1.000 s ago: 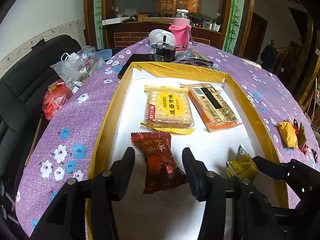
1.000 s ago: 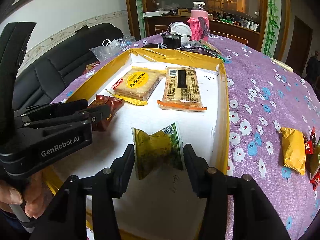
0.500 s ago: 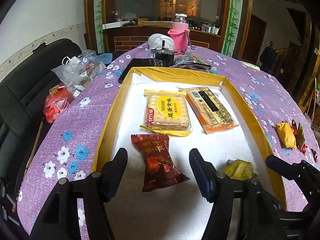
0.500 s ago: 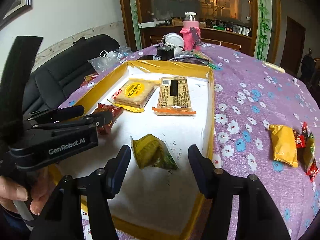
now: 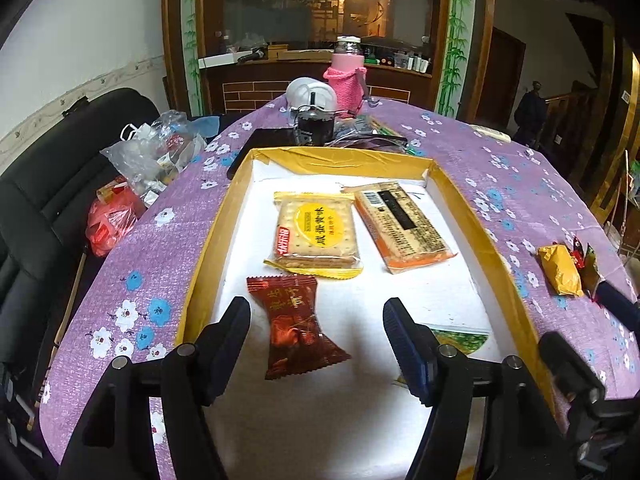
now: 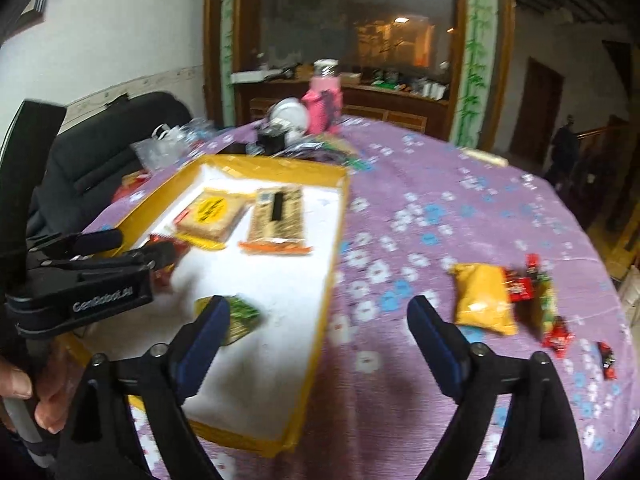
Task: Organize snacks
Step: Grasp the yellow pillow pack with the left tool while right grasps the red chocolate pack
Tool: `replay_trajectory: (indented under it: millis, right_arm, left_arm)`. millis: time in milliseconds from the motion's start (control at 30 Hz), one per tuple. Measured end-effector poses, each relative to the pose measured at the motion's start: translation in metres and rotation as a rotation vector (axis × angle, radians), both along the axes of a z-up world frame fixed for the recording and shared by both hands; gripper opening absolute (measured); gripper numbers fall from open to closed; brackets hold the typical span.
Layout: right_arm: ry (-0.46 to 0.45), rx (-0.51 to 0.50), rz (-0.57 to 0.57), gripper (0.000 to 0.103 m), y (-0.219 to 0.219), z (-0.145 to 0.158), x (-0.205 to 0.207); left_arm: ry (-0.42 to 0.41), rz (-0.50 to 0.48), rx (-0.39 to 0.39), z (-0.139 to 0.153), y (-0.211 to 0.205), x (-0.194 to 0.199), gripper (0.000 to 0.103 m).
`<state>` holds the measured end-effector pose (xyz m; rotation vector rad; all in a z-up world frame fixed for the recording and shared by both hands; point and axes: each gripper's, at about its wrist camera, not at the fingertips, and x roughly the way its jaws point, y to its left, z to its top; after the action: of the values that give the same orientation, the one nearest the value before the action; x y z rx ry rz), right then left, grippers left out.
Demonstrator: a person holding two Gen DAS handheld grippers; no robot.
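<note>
A yellow-rimmed white tray (image 5: 212,240) (image 6: 332,264) lies on the purple flowered table. In it are a yellow cracker pack (image 5: 316,232) (image 6: 212,212), an orange-edged biscuit pack (image 5: 404,224) (image 6: 276,220), a dark red candy (image 5: 298,324) and a green-yellow packet (image 5: 460,338) (image 6: 240,318). My left gripper (image 5: 316,340) hangs over the red candy, jaws opening, pads clear of it. My right gripper (image 6: 316,342) has nothing between its fingers; its jaws are opening wide over the tray's right rim and tablecloth. On the cloth to the right lie a yellow snack bag (image 6: 482,298) (image 5: 560,270) and several small candies (image 6: 540,300).
At the far end stand a pink-sleeved bottle (image 5: 348,76), a white bowl-shaped thing (image 5: 312,94) and a dark jar (image 5: 314,128). Plastic bags (image 5: 156,156) lie at the left table edge beside a black sofa (image 5: 48,184). A hand (image 6: 24,396) holds the left gripper's handle.
Both grippers let go of their snacks and widened. The red candy and the green-yellow packet now lie in the tray. The right gripper swung right and lifted, toward the loose snacks on the cloth.
</note>
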<state>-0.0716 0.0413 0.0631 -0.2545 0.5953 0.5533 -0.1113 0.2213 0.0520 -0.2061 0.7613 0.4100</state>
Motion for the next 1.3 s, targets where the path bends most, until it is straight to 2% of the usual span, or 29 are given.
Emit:
replay_trajectory:
  millis: [167, 400, 467, 600, 667, 833, 1000, 1133, 1300]
  right_arm:
    - [0.017, 0.022, -0.054, 0.099, -0.025, 0.007, 0.008]
    - [0.027, -0.022, -0.205, 0.103, -0.073, 0.005, 0.028]
    - [0.045, 0.009, -0.225, 0.103, -0.094, 0.003, 0.032]
    - [0.081, 0.149, -0.236, 0.103, -0.14, 0.003, 0.036]
    - [0.087, 0.193, -0.293, 0.103, -0.164, 0.003, 0.037]
    - [0.15, 0.146, -0.429, 0.103, -0.21, -0.003, 0.05]
    - [0.169, 0.157, -0.506, 0.103, -0.245, -0.011, 0.054]
    - [0.193, 0.137, -0.534, 0.103, -0.257, -0.018, 0.059]
    - [0.273, 0.116, -0.56, 0.103, -0.267, -0.032, 0.066]
  left_arm:
    - [-0.012, -0.024, 0.01, 0.007, -0.012, 0.0, 0.074]
    - [-0.023, -0.097, 0.033, 0.016, -0.042, 0.005, 0.076]
    - [-0.022, -0.129, 0.033, 0.018, -0.053, 0.008, 0.076]
    - [-0.022, -0.194, 0.047, 0.021, -0.08, 0.016, 0.076]
    - [-0.018, -0.222, 0.05, 0.022, -0.092, 0.02, 0.076]
    - [0.003, -0.33, 0.049, 0.023, -0.135, 0.031, 0.076]
    - [0.031, -0.422, 0.024, 0.02, -0.172, 0.04, 0.076]
    - [0.052, -0.486, 0.035, 0.016, -0.202, 0.043, 0.076]
    - [0.073, -0.556, 0.055, 0.014, -0.229, 0.045, 0.076]
